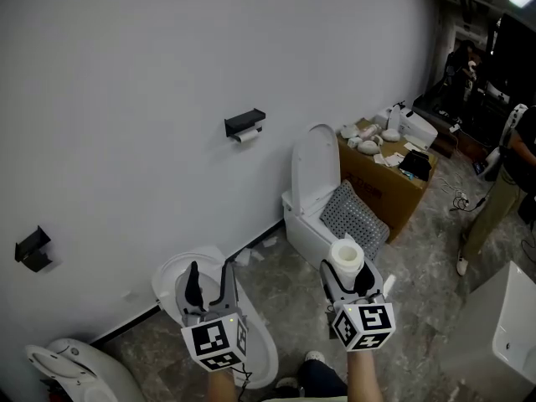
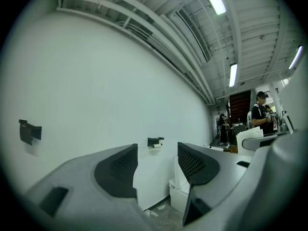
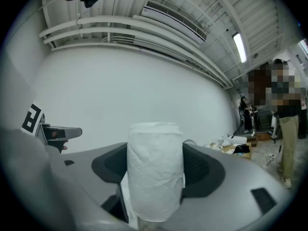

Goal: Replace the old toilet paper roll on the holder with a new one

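The new toilet paper roll (image 1: 347,256) is a plump white cylinder standing upright, with its open core showing as a round hole on top. In the right gripper view its wrap looks soft, creased and faintly quilted. It sits at five o'clock in the head view, clamped at its sides between the matte grey jaws of the right gripper (image 1: 347,276), whose dark, finely gridded pads press into the paper. The left gripper (image 1: 209,279), at seven o'clock, has its jaws apart with nothing between them; through the gap its own view shows only the far wall and the holder. The holder (image 1: 244,123), a small black boxy bracket, is fixed to the smooth white wall (image 1: 126,99) near twelve o'clock, well apart from both grippers. The old roll (image 1: 247,136), slim and pale, hangs touching the holder's underside at six o'clock. At four o'clock from the holder stands a glossy white toilet (image 1: 311,170) with its rounded lid raised
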The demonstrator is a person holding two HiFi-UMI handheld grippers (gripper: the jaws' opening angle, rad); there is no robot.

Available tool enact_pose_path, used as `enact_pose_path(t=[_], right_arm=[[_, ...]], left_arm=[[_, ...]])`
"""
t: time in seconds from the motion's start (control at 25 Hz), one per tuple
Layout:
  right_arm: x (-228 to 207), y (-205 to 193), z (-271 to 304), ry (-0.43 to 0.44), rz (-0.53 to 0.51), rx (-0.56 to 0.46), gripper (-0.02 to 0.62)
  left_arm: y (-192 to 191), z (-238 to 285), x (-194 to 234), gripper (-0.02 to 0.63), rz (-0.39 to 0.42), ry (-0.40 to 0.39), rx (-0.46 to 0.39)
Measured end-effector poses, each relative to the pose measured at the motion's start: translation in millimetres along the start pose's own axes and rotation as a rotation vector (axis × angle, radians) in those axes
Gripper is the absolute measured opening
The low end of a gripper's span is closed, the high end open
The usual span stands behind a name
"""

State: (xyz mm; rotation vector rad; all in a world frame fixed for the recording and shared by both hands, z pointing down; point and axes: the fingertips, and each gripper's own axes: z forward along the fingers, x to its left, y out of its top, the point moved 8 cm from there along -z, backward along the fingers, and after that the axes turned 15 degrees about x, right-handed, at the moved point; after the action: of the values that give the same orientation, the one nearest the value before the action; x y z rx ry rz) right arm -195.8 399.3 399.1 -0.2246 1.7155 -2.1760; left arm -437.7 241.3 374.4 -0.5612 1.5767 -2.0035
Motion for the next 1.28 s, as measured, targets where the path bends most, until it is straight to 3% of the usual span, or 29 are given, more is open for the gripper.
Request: enact_pose_path(t=[0.52, 1.28], right_arm=[[-51.8, 20.5, 87.5, 0.042, -0.016, 0.007, 0.310], [-169.6, 108.9, 273.2, 0.193, -0.073, -0.014, 0.310]], left_arm=[[14.4, 89.3, -29.8, 0.242, 0.015, 0.033, 0.012], [79.8, 268.0, -98.1, 0.242, -0.002, 0.172, -0.013]])
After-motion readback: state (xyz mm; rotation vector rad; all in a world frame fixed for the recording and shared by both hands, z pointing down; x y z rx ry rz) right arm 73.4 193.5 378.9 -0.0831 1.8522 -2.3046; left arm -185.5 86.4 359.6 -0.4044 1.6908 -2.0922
